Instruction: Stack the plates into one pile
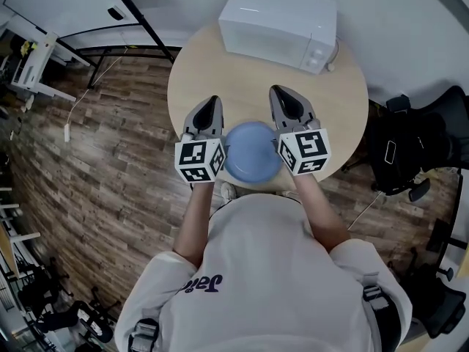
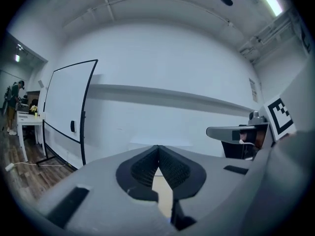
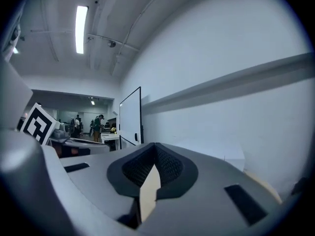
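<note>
The blue plates (image 1: 251,151) show as one round disc at the near edge of the round worktop (image 1: 212,57), right between the left gripper (image 1: 212,101) and the right gripper (image 1: 278,91). Both are equally near it and aim past it at the wall rather than down. Each gripper has its jaws pressed together with nothing between them. I'd judge the pile made, though how many plates are in it I cannot tell, and the white microwave (image 1: 280,25) at the far side stands well apart, in nobody's way.
</note>
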{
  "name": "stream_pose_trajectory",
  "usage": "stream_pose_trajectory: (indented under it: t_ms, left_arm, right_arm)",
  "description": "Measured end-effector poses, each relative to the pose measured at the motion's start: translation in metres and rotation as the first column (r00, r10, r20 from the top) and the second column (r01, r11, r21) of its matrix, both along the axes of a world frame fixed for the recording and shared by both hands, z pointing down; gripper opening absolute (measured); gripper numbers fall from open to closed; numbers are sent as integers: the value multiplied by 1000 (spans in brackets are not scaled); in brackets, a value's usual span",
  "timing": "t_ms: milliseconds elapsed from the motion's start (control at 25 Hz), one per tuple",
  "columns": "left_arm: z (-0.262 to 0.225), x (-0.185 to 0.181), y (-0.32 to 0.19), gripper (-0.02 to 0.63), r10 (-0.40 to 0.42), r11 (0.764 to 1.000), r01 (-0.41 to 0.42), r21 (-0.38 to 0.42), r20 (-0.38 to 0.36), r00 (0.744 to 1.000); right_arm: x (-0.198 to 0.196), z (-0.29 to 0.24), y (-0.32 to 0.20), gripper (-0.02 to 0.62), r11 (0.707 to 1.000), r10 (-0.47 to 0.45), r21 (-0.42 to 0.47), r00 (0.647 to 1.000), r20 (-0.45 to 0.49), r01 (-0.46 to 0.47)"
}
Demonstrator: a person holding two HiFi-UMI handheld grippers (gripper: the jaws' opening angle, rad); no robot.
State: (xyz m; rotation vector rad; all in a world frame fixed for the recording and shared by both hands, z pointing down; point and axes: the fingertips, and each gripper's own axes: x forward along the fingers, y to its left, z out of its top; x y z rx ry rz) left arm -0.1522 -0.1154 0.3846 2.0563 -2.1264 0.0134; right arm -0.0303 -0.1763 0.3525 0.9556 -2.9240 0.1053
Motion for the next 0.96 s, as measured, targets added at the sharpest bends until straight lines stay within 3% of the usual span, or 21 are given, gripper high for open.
stream_pose_trajectory:
  t_ms: [160, 800, 960]
  left_arm:
    - [-13, 5, 4, 14, -7, 999, 8, 42, -4, 1000]
    - [-1, 26, 6, 14, 23, 996, -20, 83, -34, 999]
    - [6, 21, 7, 14, -7, 998, 6, 67, 9, 1000]
  right_arm:
    - [8, -14, 0, 15, 996, 36, 80, 999, -20, -34]
    - [7, 10, 8, 17, 1000, -12, 23, 999, -36, 13]
    - [8, 19, 5, 17, 1000, -9, 13, 999, -51, 10]
